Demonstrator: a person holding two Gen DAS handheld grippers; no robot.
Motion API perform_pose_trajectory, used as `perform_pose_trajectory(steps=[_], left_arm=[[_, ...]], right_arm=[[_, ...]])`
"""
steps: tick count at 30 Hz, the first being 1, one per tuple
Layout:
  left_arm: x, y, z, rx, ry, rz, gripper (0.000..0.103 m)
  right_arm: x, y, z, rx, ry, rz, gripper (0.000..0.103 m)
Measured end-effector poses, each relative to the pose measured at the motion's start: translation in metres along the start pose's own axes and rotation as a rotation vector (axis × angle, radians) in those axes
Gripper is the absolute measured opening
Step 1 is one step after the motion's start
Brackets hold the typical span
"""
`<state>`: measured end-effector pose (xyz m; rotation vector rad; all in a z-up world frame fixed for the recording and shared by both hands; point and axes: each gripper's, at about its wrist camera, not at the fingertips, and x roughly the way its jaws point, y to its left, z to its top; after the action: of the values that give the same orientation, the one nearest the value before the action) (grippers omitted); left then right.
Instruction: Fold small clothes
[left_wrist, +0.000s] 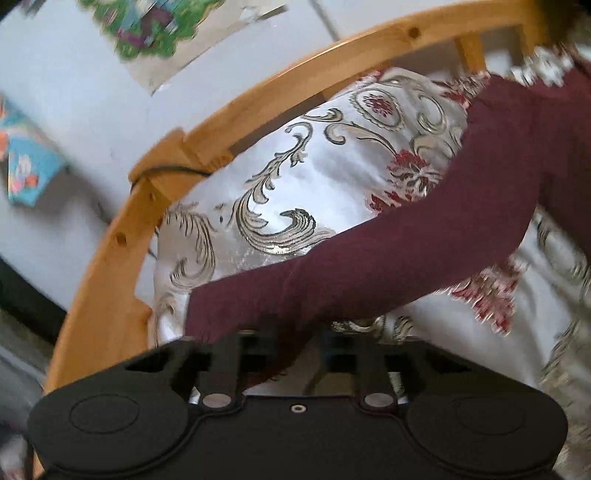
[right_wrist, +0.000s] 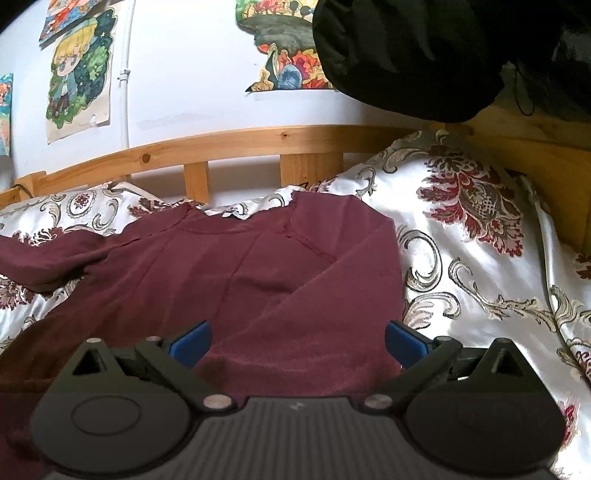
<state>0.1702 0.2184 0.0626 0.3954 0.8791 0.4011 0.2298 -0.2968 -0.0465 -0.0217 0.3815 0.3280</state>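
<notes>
Left wrist view, blurred: the left tongs (left_wrist: 295, 332) sit at the near edge of the picture, their two fingers drawn close together. The end of a dark red sleeve (left_wrist: 369, 266) lies right at the fingertips, and the fingers appear pinched shut on its cuff, though the blur hides the exact contact. The sleeve stretches from the tongs up to the far right, across a shiny white bedspread (left_wrist: 295, 177) patterned with grey scrolls and red flowers. A curved wooden bed rail (left_wrist: 258, 99) runs behind it, with a pale wall beyond.

Right wrist view: the right tongs (right_wrist: 297, 338) hang open, blue fingertips (right_wrist: 192, 341) spread wide, holding nothing. Between and beyond them lies the body of the dark red top (right_wrist: 229, 280), spread on the bedspread (right_wrist: 480, 266), neckline toward the far rail (right_wrist: 229, 142). Its right side is already folded inward, leaving a straight edge on the right. The other sleeve trails off to the left. Drawings are stuck on the wall, and something black (right_wrist: 402, 55) hangs in the top right corner.

The step in hand looks like folding the left sleeve over the body. To do it well, the sleeve should be lifted clear of the bedspread, carried across without dragging the body, and laid flat along the chest. The open right tongs could pin the body down meanwhile.
</notes>
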Motion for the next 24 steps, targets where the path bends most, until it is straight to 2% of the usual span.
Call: perform_pose_trajectory(steps=[3, 10, 16, 19, 24], left_arm=[[-0.018, -0.001, 0.008, -0.031, 0.013, -0.034, 0.007], [-0.081, -0.008, 0.046, -0.139, 0.132, -0.278, 0.006], [-0.133, -0.041, 0.077, -0.221, 0.141, -0.45, 0.006], [-0.151, -0.07, 0.094, -0.216, 0.154, -0.528, 0.006], [-0.162, -0.136, 0.121, -0.12, 0.191, -0.612, 0.006]], right_arm=[[-0.005, 0.0, 0.003, -0.008, -0.022, -0.004, 0.102], [-0.018, -0.003, 0.016, 0.037, -0.048, 0.004, 0.102], [-0.029, 0.0, 0.022, 0.092, -0.029, 0.073, 0.102], [-0.035, 0.001, 0.027, 0.104, -0.031, 0.087, 0.102], [-0.042, -0.002, 0.032, 0.137, -0.014, 0.103, 0.102]])
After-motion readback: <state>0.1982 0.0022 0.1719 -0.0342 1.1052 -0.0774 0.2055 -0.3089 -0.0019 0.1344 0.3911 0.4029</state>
